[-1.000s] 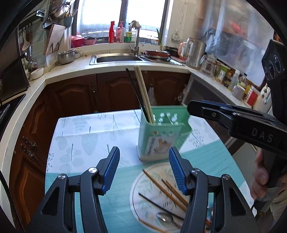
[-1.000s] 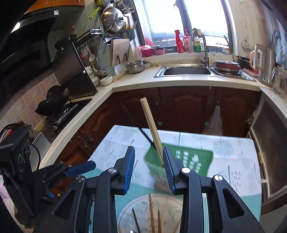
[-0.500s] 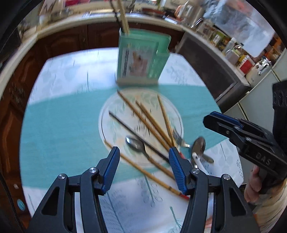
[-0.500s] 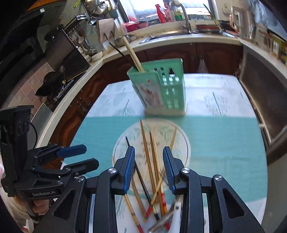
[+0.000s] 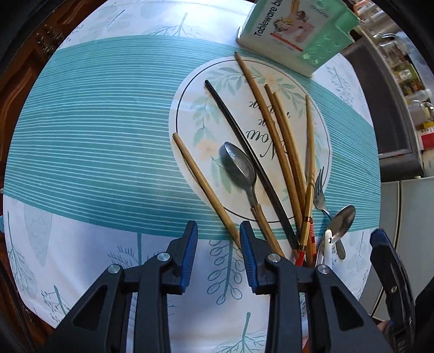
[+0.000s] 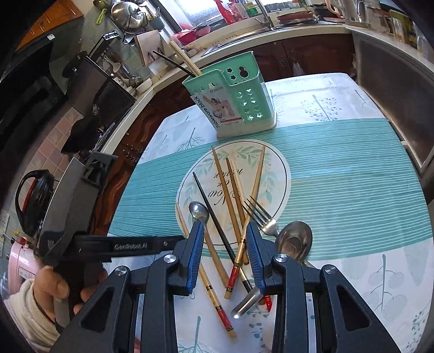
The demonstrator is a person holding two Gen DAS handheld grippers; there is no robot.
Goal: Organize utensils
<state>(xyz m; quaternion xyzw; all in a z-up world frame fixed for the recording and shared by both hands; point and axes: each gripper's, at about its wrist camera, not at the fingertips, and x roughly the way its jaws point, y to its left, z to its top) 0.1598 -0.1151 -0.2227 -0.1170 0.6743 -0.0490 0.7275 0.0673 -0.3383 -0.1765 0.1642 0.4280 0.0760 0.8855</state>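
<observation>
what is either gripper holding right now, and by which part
Nothing is held. The left gripper is closing over the bamboo chopstick tip, pads not pressing it. The right gripper hovers over the loose utensils, gripping none.

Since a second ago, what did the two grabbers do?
Both came down from the green holder to the plate. The left gripper now points steeply down with its jaws closing, a bamboo chopstick just entering between them, not yet gripped. The right gripper hovers over the chopstick pile, its jaws as narrow as before. The holder, chopsticks, spoons and fork stayed put.

Sunlit window (image 6: 206,10), dark cabinets (image 6: 303,54), countertop (image 6: 271,32)
</observation>
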